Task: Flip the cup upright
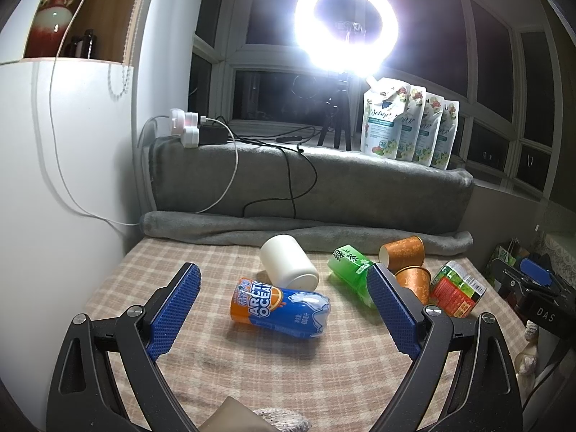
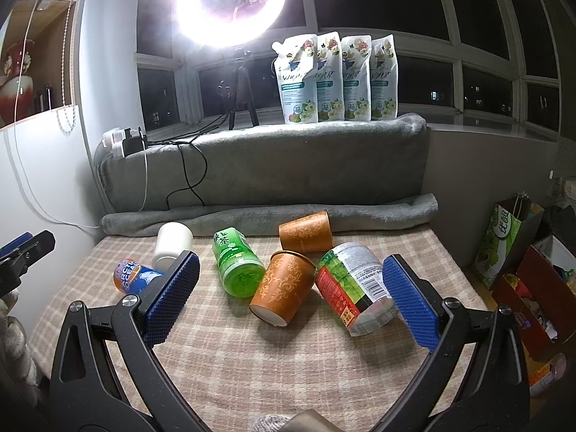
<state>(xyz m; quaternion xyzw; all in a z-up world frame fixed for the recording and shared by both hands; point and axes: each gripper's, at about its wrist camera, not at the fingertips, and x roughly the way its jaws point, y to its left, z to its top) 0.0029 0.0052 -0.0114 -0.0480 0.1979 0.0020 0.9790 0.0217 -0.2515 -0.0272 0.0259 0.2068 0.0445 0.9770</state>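
Observation:
Several cups lie on their sides on the checked cloth (image 1: 216, 360) (image 2: 252, 360). A blue and orange Arctic Ocean cup (image 1: 279, 309) (image 2: 133, 275) lies in front of my open left gripper (image 1: 284, 288). A white cup (image 1: 288, 261) (image 2: 172, 244) lies behind it. A green cup (image 1: 351, 270) (image 2: 239, 261), two orange patterned cups (image 1: 403, 252) (image 2: 284, 288) (image 2: 306, 232) and a red and green labelled cup (image 1: 455, 289) (image 2: 352, 288) lie to the right. My open right gripper (image 2: 289, 277) hovers empty in front of the near orange cup.
A grey blanket (image 1: 306, 230) (image 2: 270, 216) is rolled along the back of the cloth. A ring light (image 1: 345, 25) on a tripod, several pouches (image 2: 338, 79) and a power strip (image 1: 187, 129) sit on the sill. Bags and boxes (image 2: 522, 270) stand to the right.

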